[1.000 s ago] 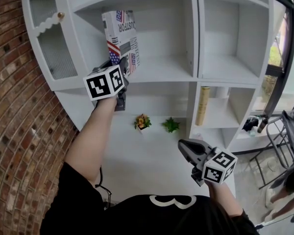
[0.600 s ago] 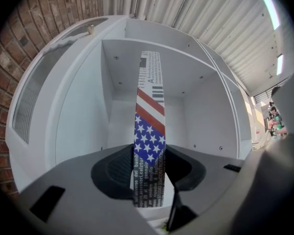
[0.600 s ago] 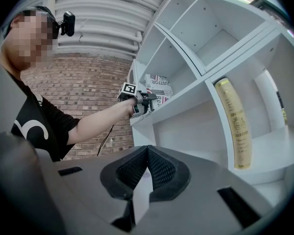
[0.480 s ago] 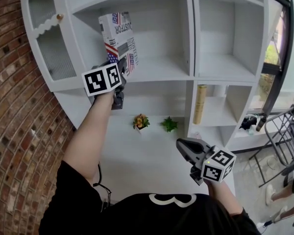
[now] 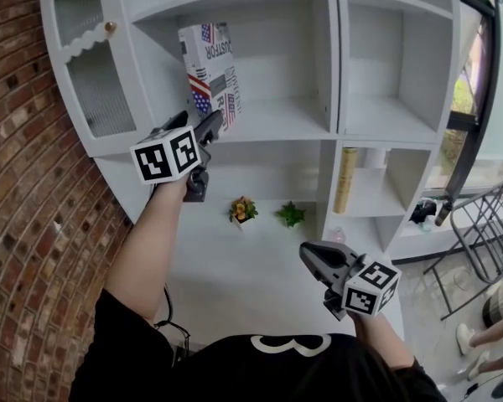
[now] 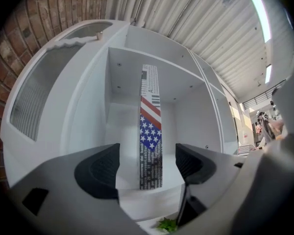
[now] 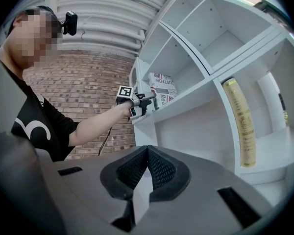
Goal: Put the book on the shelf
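The book (image 5: 211, 72), with a flag-and-newsprint cover, stands upright on the white shelf (image 5: 278, 121) in the upper left compartment. My left gripper (image 5: 210, 127) sits just in front of the book's lower edge. Its jaws are opening, one on each side of the spine (image 6: 151, 131), and the pads do not touch it. In the left gripper view the left gripper (image 6: 148, 153) frames the book's base. My right gripper (image 5: 307, 253) hangs low over the white desk, shut with nothing in it. The right gripper view shows the right gripper (image 7: 147, 153) with its pads together and the book (image 7: 161, 89) far off.
A tall gold cylinder (image 5: 347, 180) stands in the lower right compartment. Two small potted plants (image 5: 244, 208) (image 5: 292, 214) sit on the desk under the shelf. A brick wall (image 5: 21, 149) lies to the left, a cabinet door with a knob (image 5: 109, 28) is beside the book's compartment, and a folding chair (image 5: 474, 241) is at the right.
My left gripper's jaws have spread off the book and drawn back a little down and left. The book stays standing on the shelf. The right gripper has barely moved.
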A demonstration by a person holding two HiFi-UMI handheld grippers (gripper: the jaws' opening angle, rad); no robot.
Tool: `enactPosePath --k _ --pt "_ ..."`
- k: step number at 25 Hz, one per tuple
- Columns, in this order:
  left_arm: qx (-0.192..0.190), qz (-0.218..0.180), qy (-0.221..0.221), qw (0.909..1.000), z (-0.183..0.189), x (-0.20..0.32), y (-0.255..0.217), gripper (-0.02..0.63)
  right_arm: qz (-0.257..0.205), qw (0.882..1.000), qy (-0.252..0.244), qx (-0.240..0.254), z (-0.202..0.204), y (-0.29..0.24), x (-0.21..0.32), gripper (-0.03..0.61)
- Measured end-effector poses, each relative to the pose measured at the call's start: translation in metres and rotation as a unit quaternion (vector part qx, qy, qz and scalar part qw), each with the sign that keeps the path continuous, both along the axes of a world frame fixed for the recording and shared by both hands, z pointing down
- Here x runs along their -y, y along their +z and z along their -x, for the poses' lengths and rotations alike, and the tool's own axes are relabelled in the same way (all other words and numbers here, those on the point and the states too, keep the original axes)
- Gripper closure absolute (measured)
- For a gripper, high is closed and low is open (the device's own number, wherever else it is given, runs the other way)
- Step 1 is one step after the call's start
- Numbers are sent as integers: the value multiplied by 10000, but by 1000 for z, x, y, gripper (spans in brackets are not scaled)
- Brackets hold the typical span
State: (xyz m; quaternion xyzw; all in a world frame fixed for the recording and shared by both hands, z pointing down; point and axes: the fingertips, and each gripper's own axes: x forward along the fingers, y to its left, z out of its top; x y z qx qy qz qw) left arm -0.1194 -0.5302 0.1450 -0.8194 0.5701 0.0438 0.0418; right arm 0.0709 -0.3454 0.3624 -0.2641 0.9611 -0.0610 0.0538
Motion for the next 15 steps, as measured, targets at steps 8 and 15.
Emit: enactPosePath --k 8,15 --pt "3 253 836 9962 4 -63 47 293 -185 9996 110 209 28 -32 -19 568" --pt "-399 479 1829 9812 -9 -141 95 430 -43 9994 76 320 49 -34 -33 568"
